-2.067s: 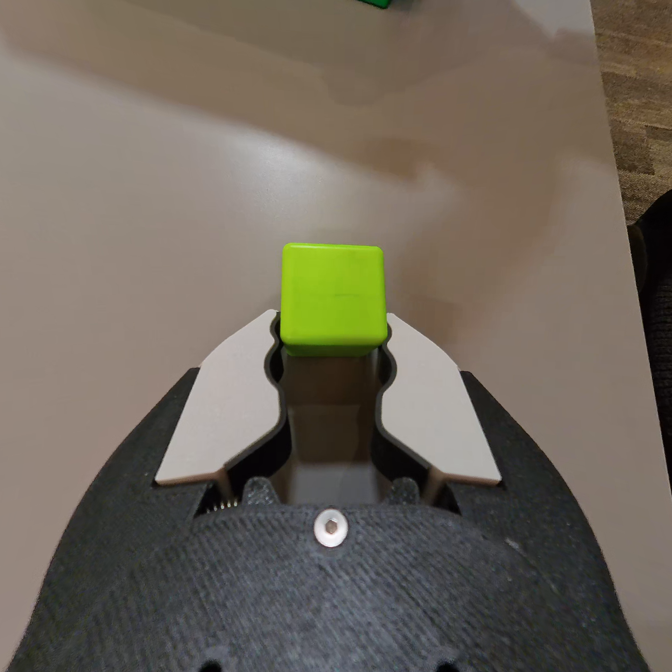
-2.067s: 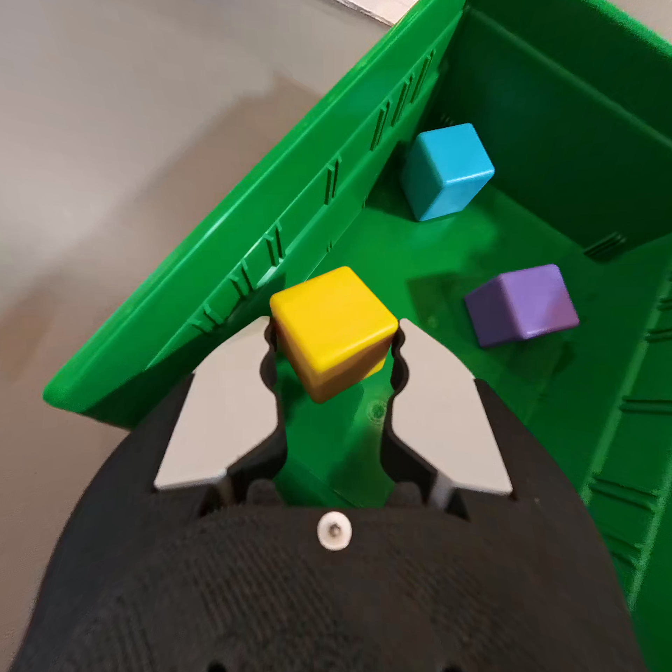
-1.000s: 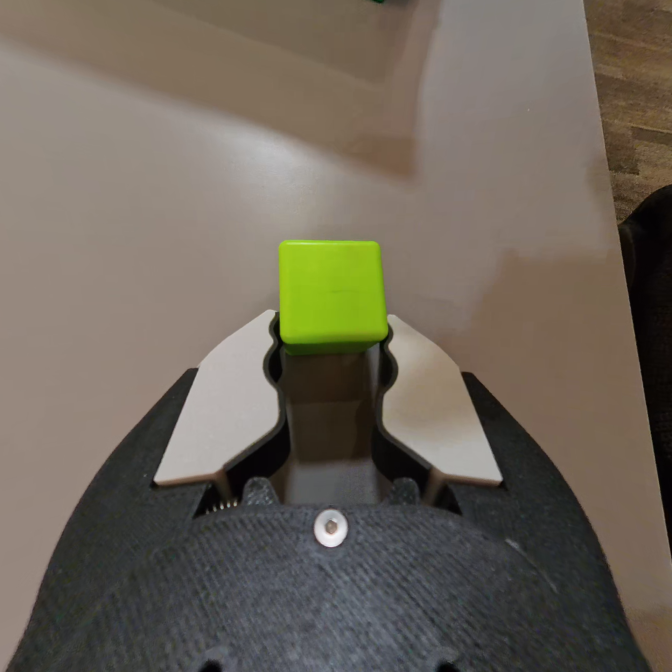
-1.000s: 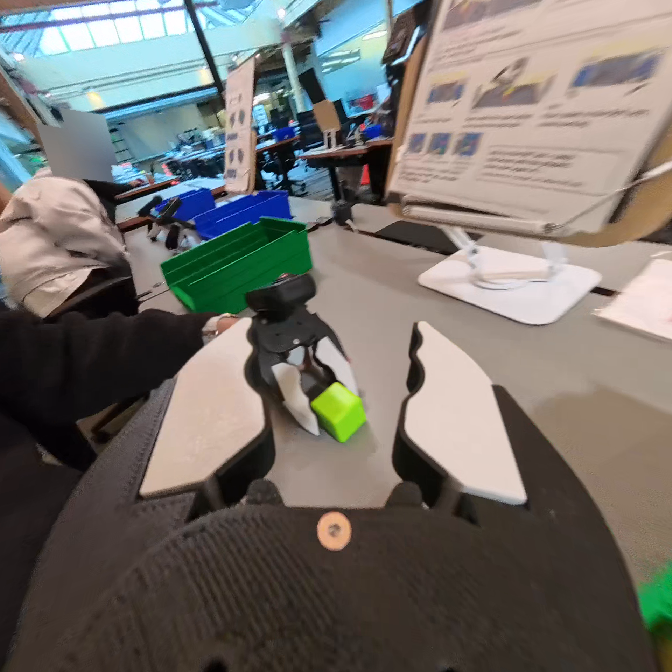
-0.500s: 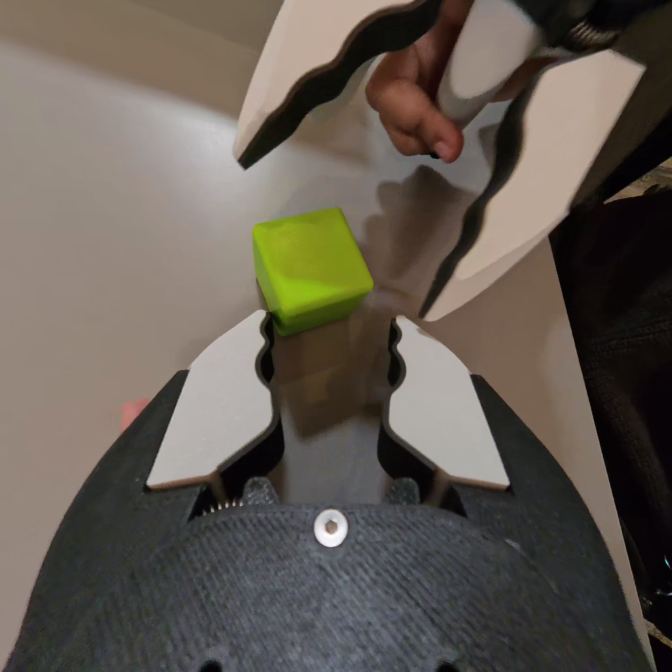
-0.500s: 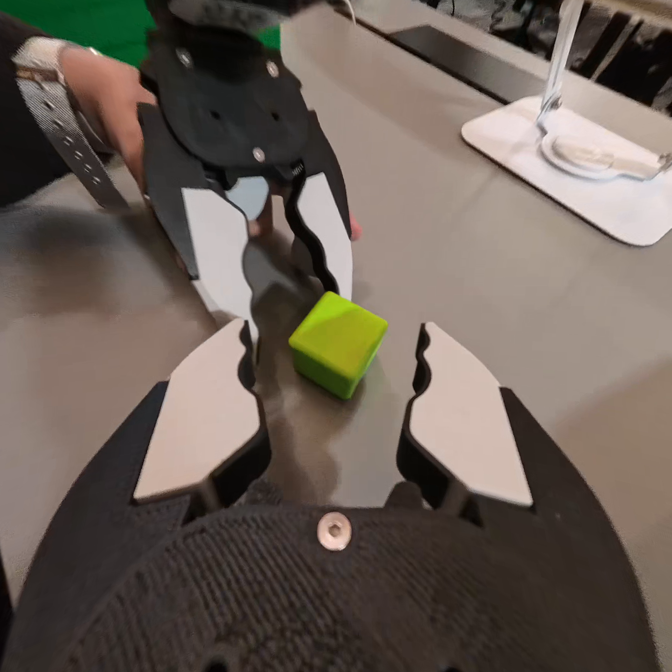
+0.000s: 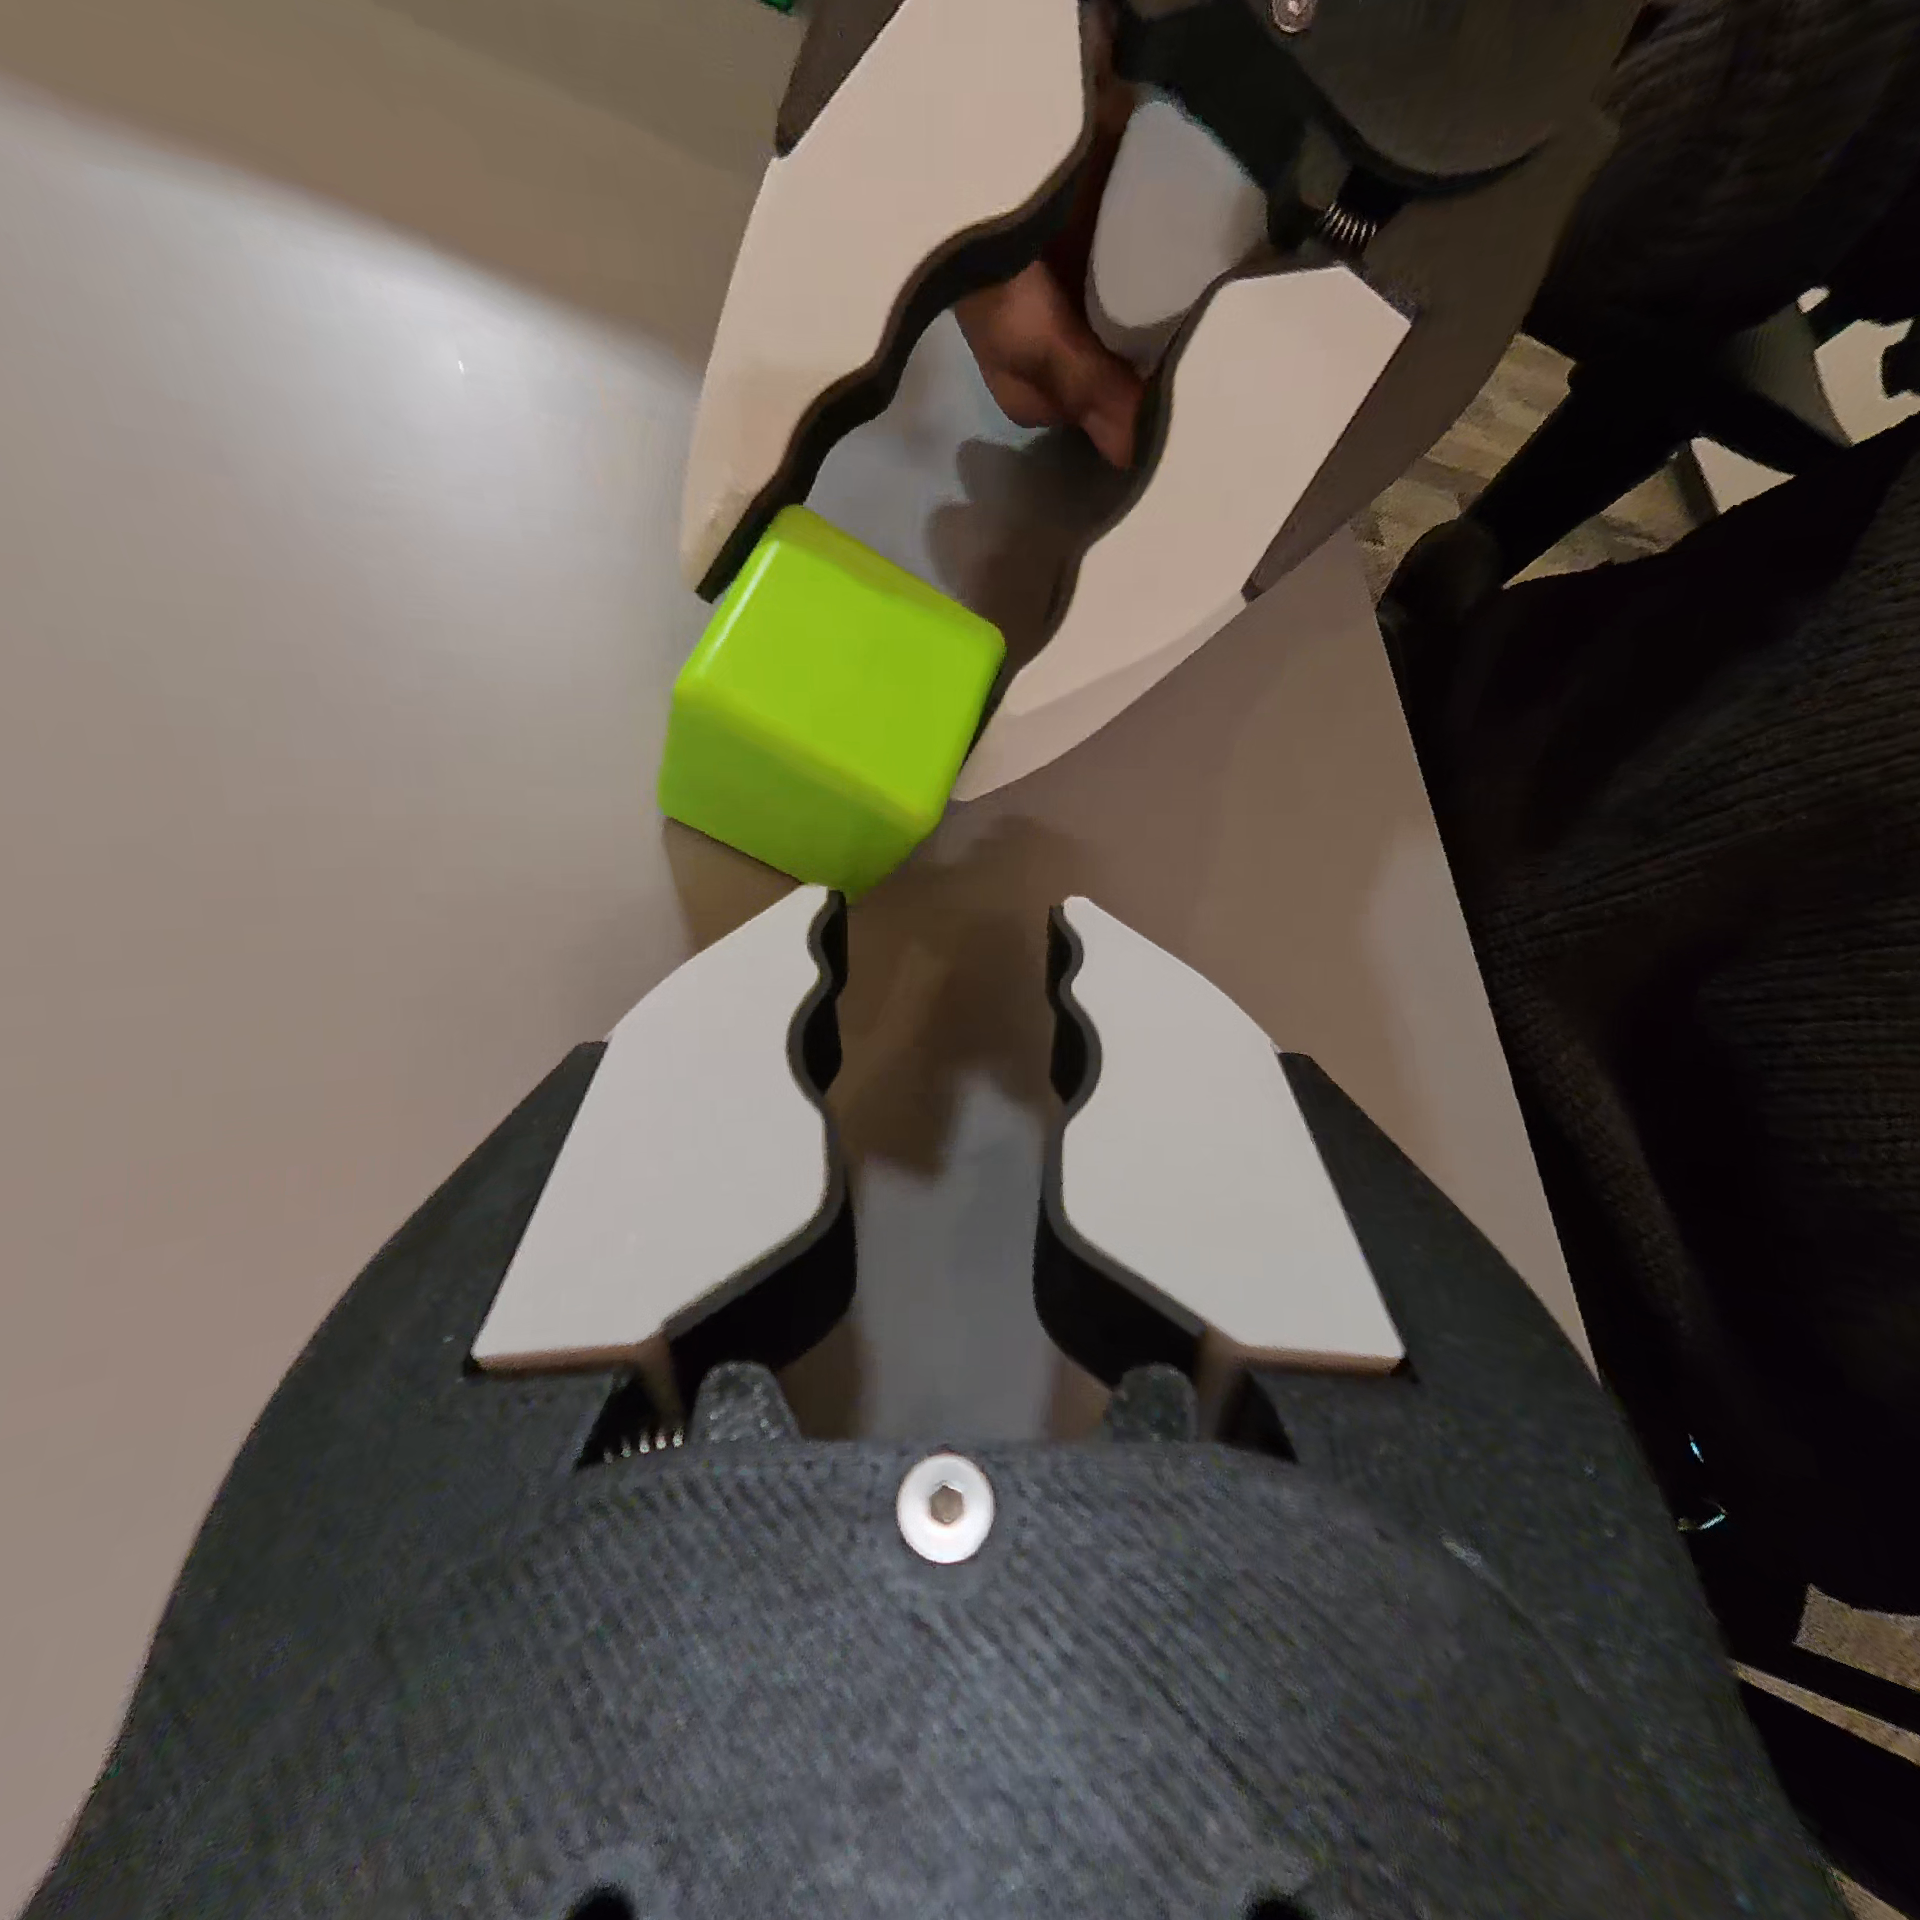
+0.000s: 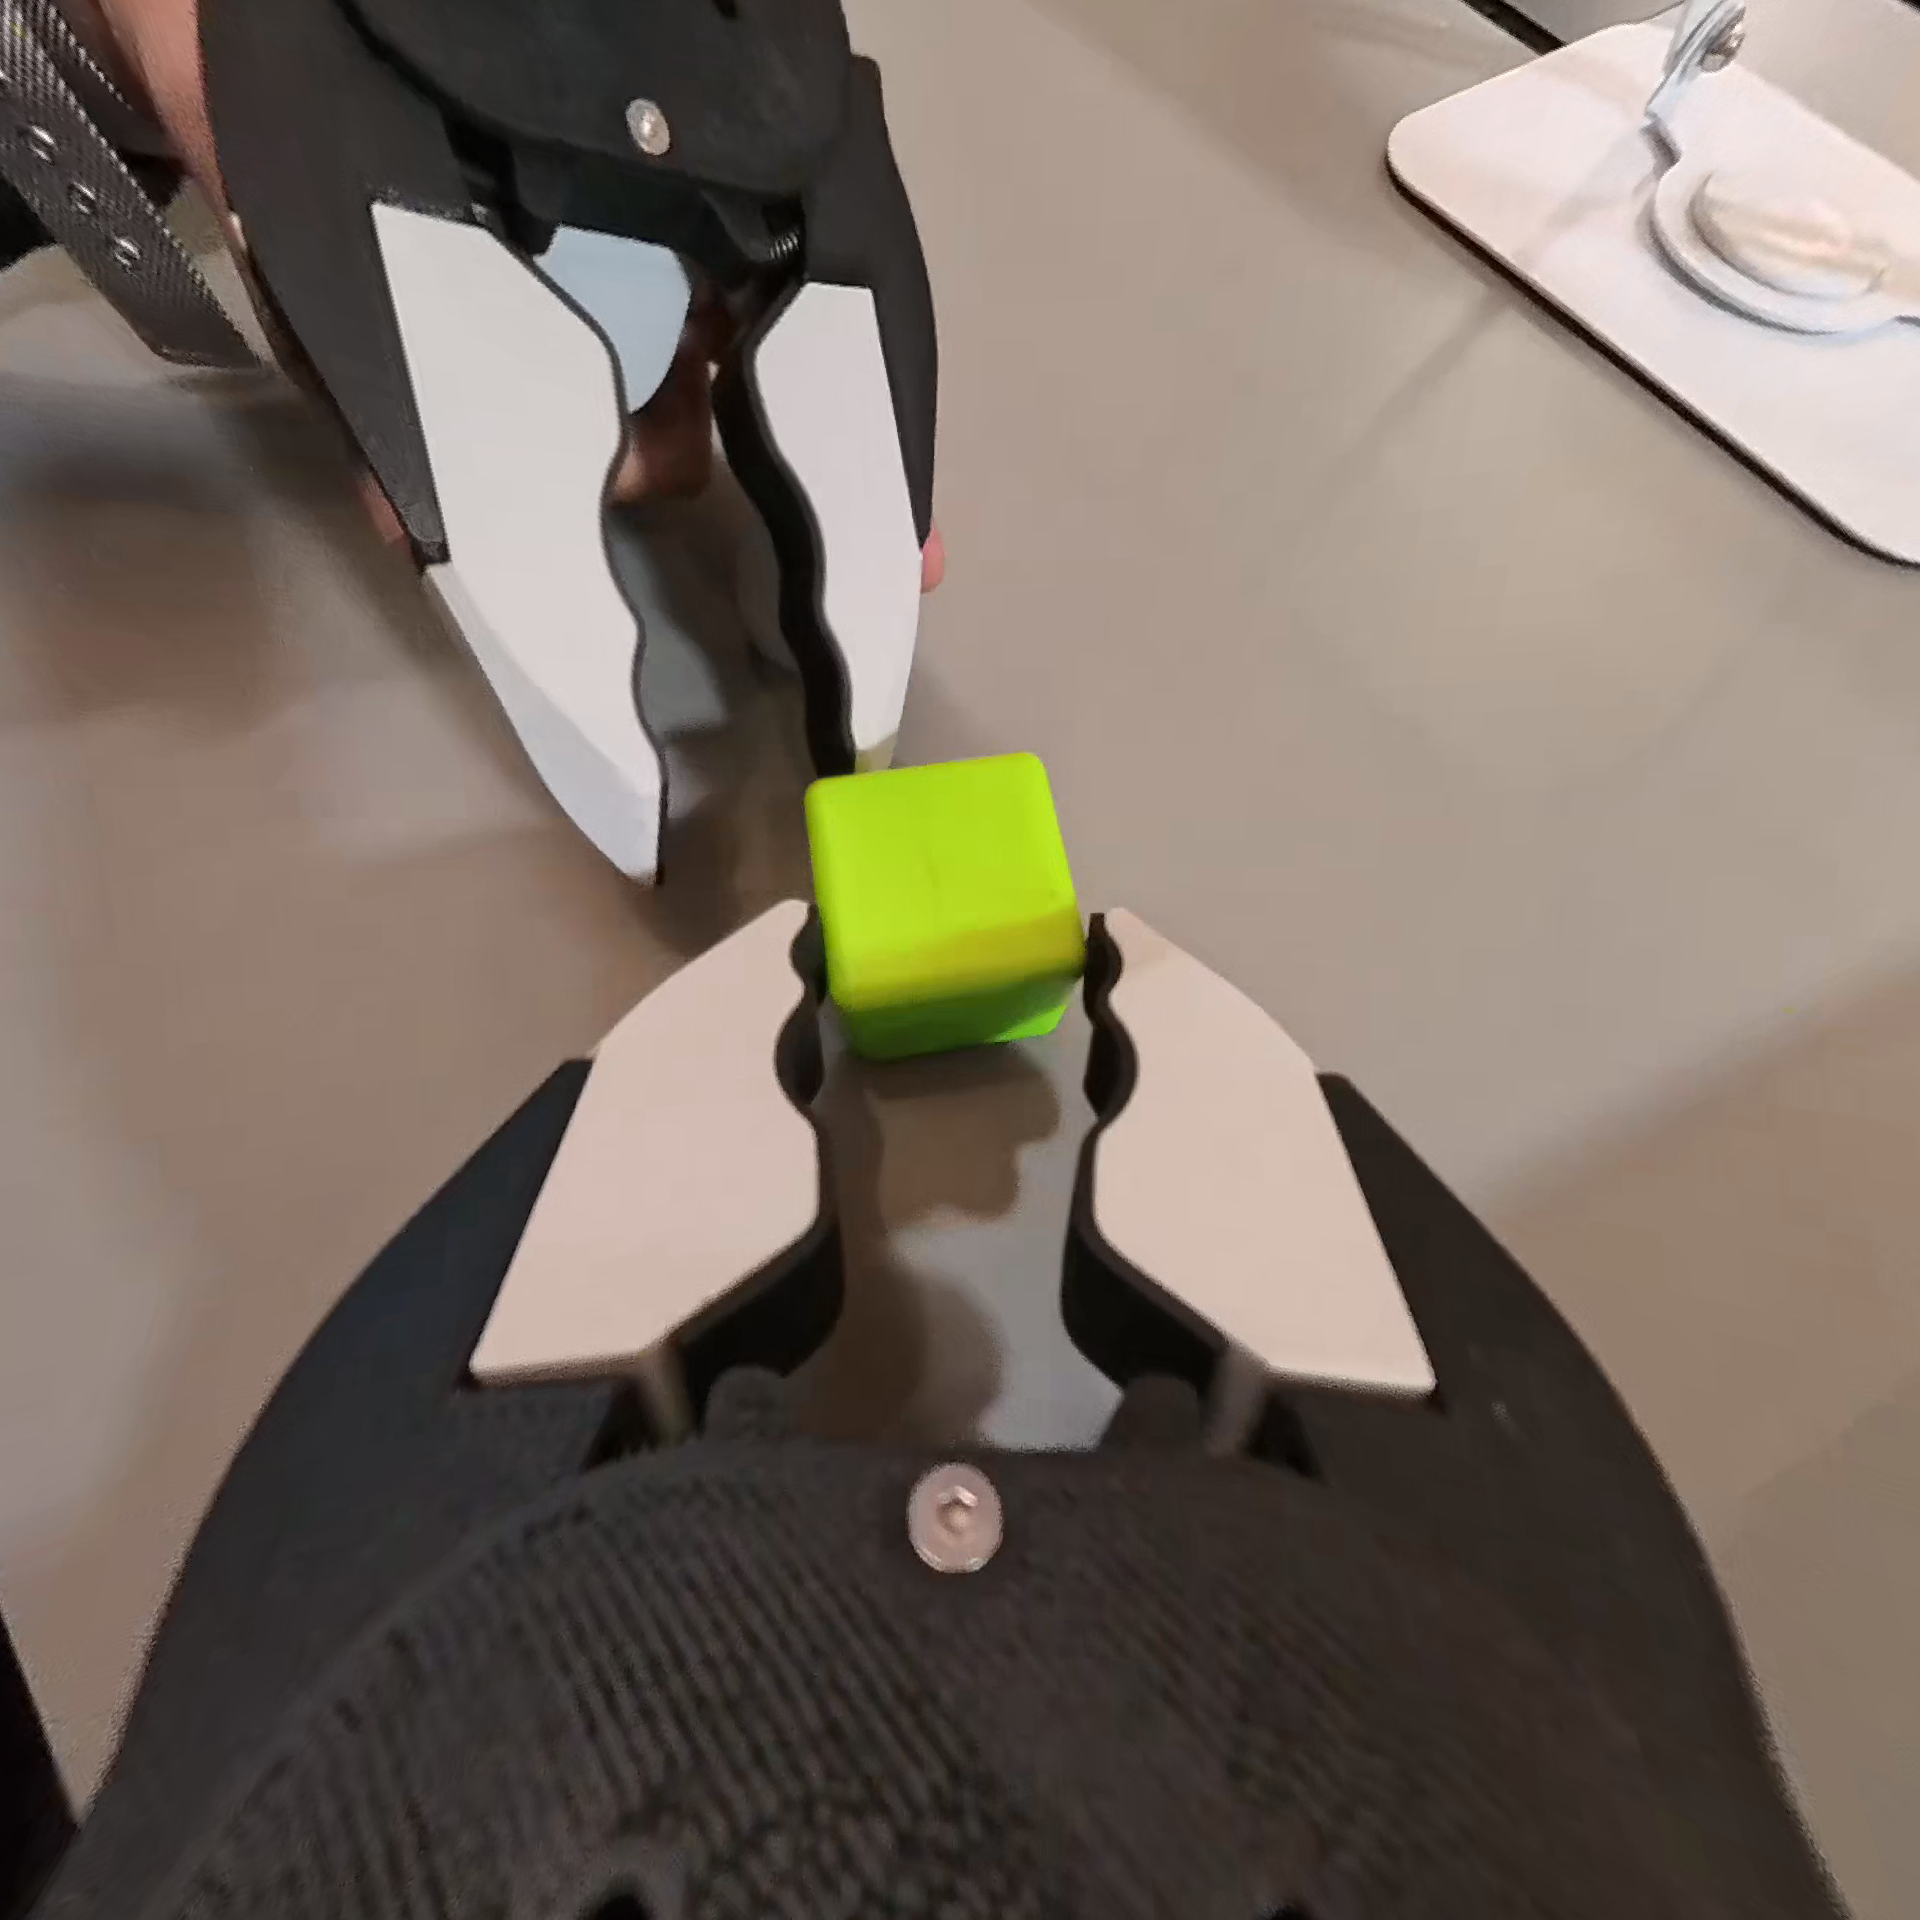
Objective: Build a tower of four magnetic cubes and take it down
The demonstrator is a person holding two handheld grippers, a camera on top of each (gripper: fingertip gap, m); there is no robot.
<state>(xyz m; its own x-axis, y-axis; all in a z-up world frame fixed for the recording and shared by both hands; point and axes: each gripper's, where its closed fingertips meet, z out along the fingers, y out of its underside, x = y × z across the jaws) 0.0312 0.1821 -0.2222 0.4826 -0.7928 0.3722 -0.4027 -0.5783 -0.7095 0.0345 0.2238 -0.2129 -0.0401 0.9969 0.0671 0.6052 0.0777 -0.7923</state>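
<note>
A lime-green cube (image 8: 940,899) lies on a plain grey-beige table (image 8: 1351,779), near a white base plate (image 8: 1558,260).

On the table (image 8: 1351,727), the cube (image 8: 940,899) sits between the fingertips of the right gripper (image 8: 945,935), which reaches in from 6 o'clock in the right wrist view. The left gripper (image 8: 753,800) comes in from 11 o'clock in that view, its fingertips just behind the cube at 11 o'clock and holding nothing between them. A flat stand base (image 8: 1621,270) lies on the table well apart at 2 o'clock, and in the left wrist view the cube (image 7: 831,707) lies just ahead of the left gripper (image 7: 945,920) at 11 o'clock, with the right gripper (image 7: 842,686) closing on it from 12 o'clock.
</note>
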